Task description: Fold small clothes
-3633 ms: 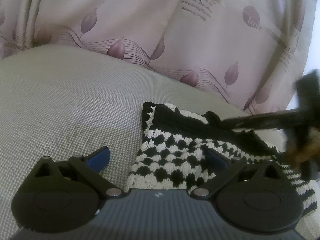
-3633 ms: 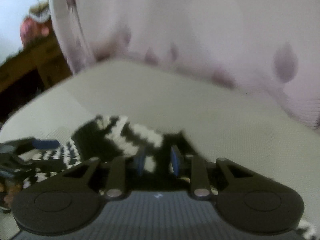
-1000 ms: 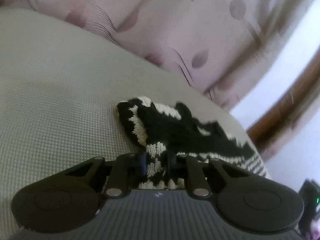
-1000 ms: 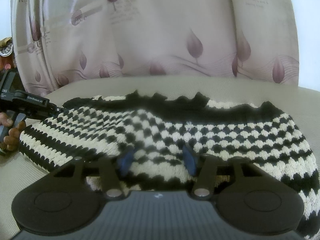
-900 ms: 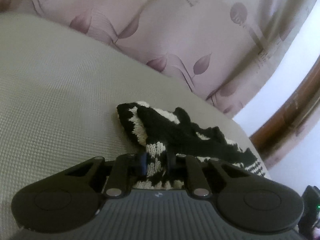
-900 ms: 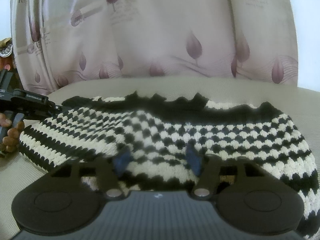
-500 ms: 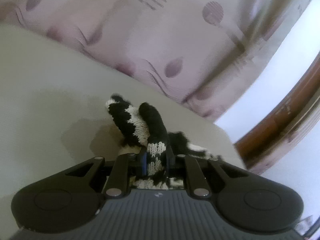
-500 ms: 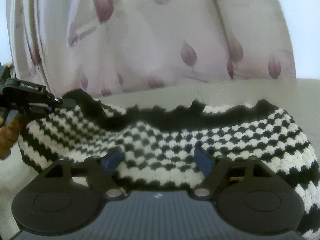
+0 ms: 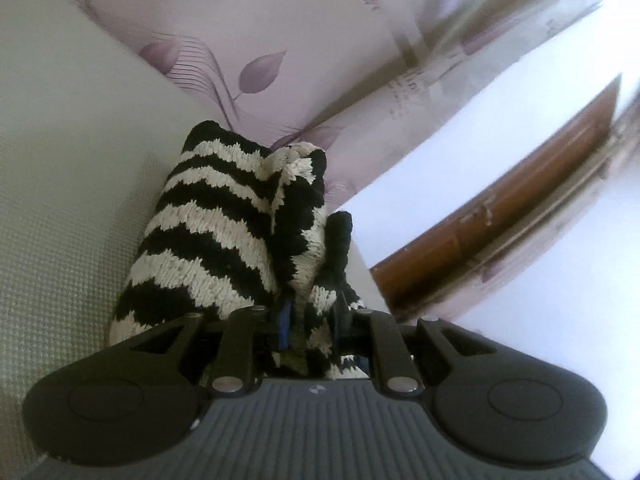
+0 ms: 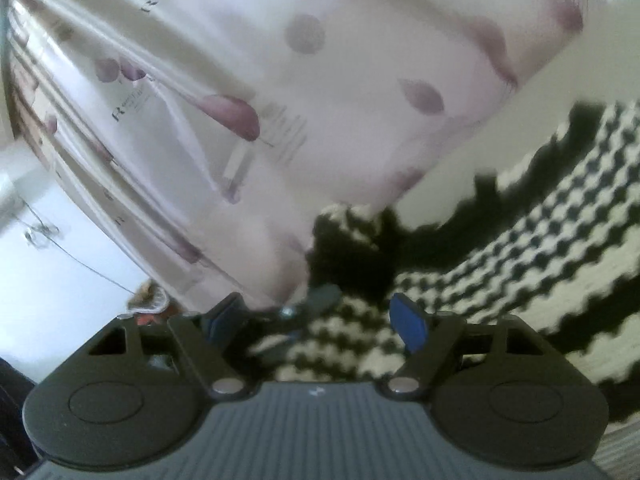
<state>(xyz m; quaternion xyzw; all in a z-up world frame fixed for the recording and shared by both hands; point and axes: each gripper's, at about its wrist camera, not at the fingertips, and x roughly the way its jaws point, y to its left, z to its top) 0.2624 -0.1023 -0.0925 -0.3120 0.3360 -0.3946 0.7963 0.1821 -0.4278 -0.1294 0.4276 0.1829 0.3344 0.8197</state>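
Note:
A black-and-cream knit garment (image 9: 224, 232) hangs bunched in front of my left gripper (image 9: 310, 320). Its blue pads pinch a fold of the knit, lifted off the beige cushion (image 9: 60, 160), and the jaws are easing open slightly. In the right wrist view the same garment (image 10: 520, 248) spreads checkered and striped to the right, blurred and tilted. My right gripper (image 10: 316, 316) is open wide, its blue pads (image 10: 406, 322) not pressing on anything, the knit's edge lying just beyond and below them. A dark piece, probably the other gripper, shows between its fingers.
A pink leaf-print curtain (image 9: 280, 40) hangs behind the cushion and fills the upper right wrist view (image 10: 280, 120). Brown wooden furniture (image 9: 500, 232) and a pale wall lie beyond the cushion's right edge.
The left gripper has lifted its pinched fold off the cushion and swung right, so the knit now hangs bunched. The right jaws have spread wider off the knit and that view has rolled.

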